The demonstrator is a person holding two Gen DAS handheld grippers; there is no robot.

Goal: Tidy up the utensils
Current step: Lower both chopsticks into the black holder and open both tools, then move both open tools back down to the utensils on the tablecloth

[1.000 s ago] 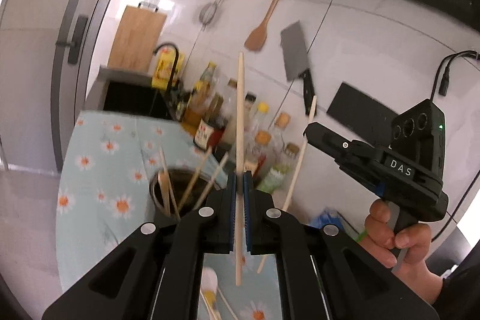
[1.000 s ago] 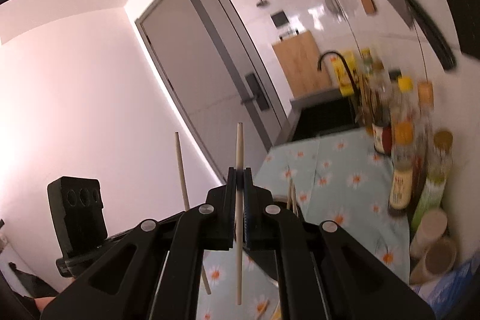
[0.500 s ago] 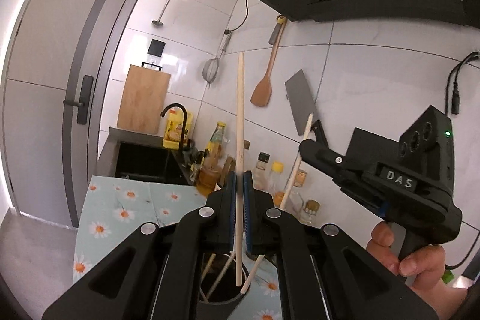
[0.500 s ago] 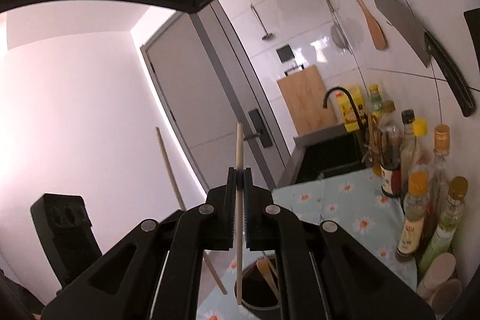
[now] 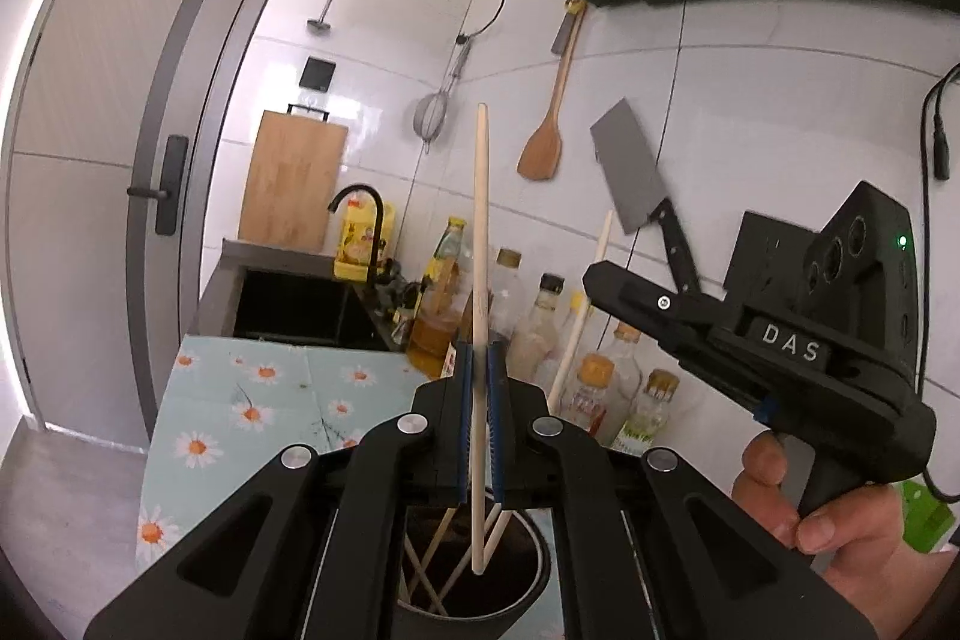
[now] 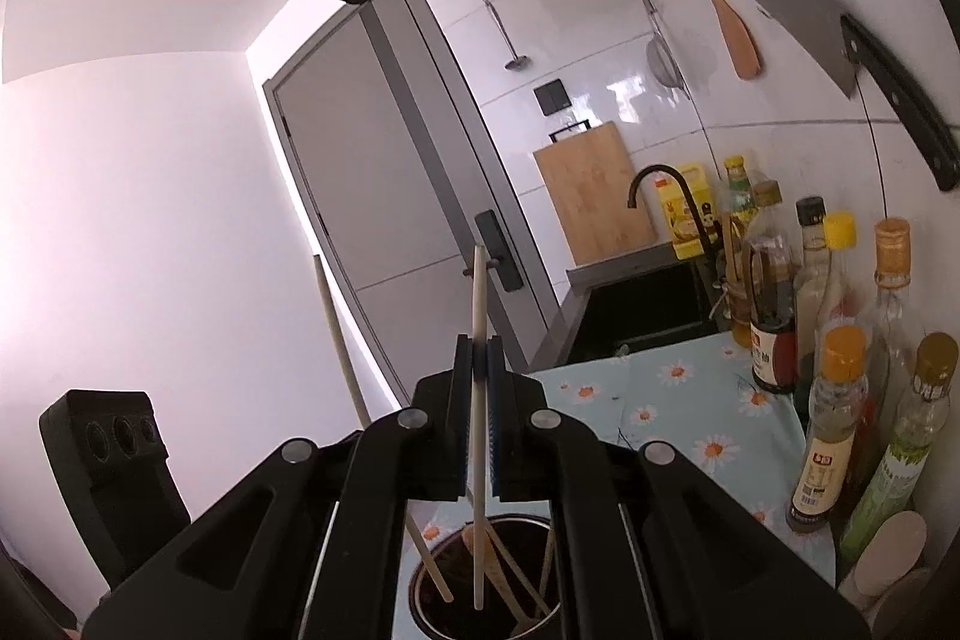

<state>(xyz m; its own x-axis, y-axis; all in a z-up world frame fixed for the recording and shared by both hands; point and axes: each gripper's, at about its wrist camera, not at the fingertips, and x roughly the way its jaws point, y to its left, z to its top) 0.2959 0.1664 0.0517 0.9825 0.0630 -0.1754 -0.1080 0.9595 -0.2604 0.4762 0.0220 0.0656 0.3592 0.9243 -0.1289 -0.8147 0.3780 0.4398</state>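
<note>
My left gripper [image 5: 478, 358] is shut on a pale wooden chopstick [image 5: 480, 232] held upright, its lower tip over the mouth of a dark round utensil holder [image 5: 528, 589] with several chopsticks inside. My right gripper [image 6: 478, 352] is shut on another upright chopstick [image 6: 478, 304], its lower tip inside the same holder [image 6: 543, 526]. The right gripper also shows in the left wrist view [image 5: 606, 274], close on the right. The left gripper's chopstick shows in the right wrist view [image 6: 339, 340].
The holder stands on a light blue daisy-print cloth [image 5: 240, 400]. Sauce and oil bottles [image 6: 828, 436] line the tiled wall. A black sink [image 6: 642, 310] with a faucet lies beyond. A cleaver [image 5: 630, 178], a wooden spatula [image 5: 543, 148] and a strainer hang on the wall.
Both grippers have lowered their chopsticks over the holder; the tips now reach into its mouth. Both cameras have tilted up since one second ago.
</note>
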